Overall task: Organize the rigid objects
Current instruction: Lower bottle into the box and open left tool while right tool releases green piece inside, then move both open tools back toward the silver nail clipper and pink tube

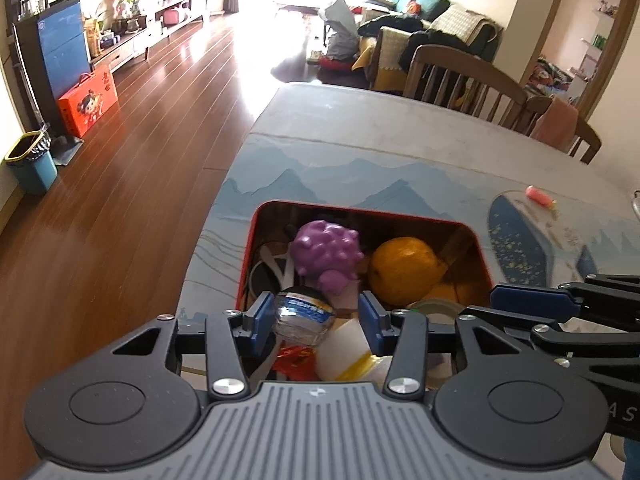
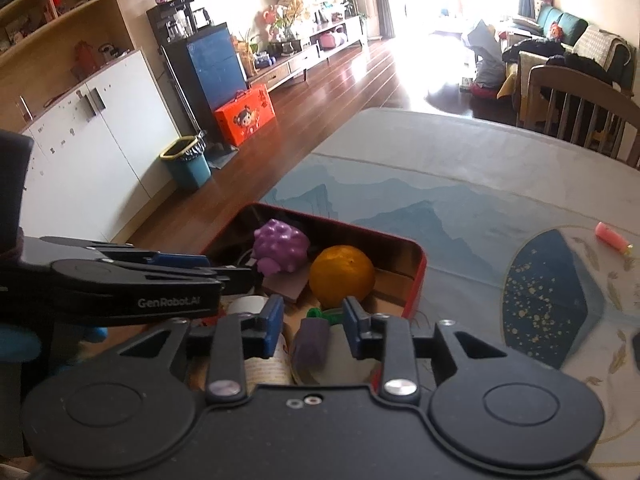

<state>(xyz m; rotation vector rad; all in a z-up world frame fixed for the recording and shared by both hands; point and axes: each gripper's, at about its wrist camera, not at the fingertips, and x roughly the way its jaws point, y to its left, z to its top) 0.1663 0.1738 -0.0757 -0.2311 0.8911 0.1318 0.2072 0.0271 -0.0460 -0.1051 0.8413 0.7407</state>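
Here, left gripper (image 1: 316,316) jaws released around roll (image 1: 304,318), right gripper (image 2: 309,324) jaws released.

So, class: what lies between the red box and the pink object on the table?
Only bare tablecloth between red box and pink object, shown in both wrist views.
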